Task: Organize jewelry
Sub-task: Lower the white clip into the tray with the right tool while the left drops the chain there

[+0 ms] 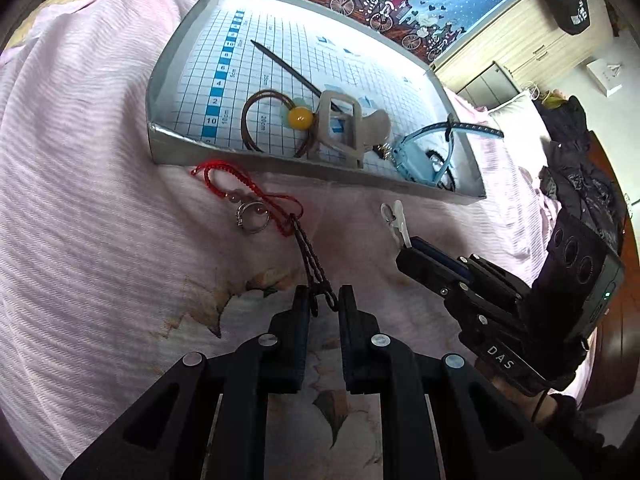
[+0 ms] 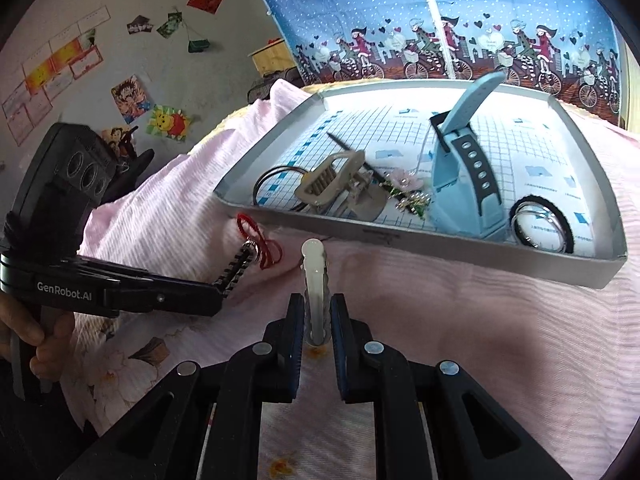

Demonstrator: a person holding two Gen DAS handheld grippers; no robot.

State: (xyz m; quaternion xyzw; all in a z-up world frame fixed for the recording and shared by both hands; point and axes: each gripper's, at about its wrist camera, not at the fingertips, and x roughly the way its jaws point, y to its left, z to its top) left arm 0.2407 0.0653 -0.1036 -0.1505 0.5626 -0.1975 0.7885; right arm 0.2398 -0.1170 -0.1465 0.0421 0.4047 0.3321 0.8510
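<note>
Partly hidden behind the near wall of a shallow grey tray [image 1: 176,136] w/ a blue grid-printed floor lie a brown hair loop [image 1: 256,120] w/ a yellow bead, a beige claw clip [image 1: 344,128], a thin dark hair stick [image 1: 280,62] and a pale blue watch [image 2: 460,184] whose strap stands upright. A black ring-shaped band [image 2: 542,224] sits in the tray's near right corner; its lower arc is cut off by the wall. A small flowered pin [image 2: 408,192] beside the watch is too blurred to read.

Just outside the tray's near wall, on ribbed pink bedding [image 1: 100,200], lies a red braided cord bracelet [image 1: 248,192] w/ a silver ring [image 1: 252,216] touching it. A black-and-white patterned cord [image 1: 310,260] runs from the bracelet into the left gripper [image 1: 324,300], whose fingers are narrowly parted w/ the cord's end between them; firm pinch or not can't be told. The right gripper [image 2: 316,312] has its fingers clamped on a translucent white duckbill clip [image 2: 314,276], smooth and glossy, tip pointing at the tray wall.
</note>
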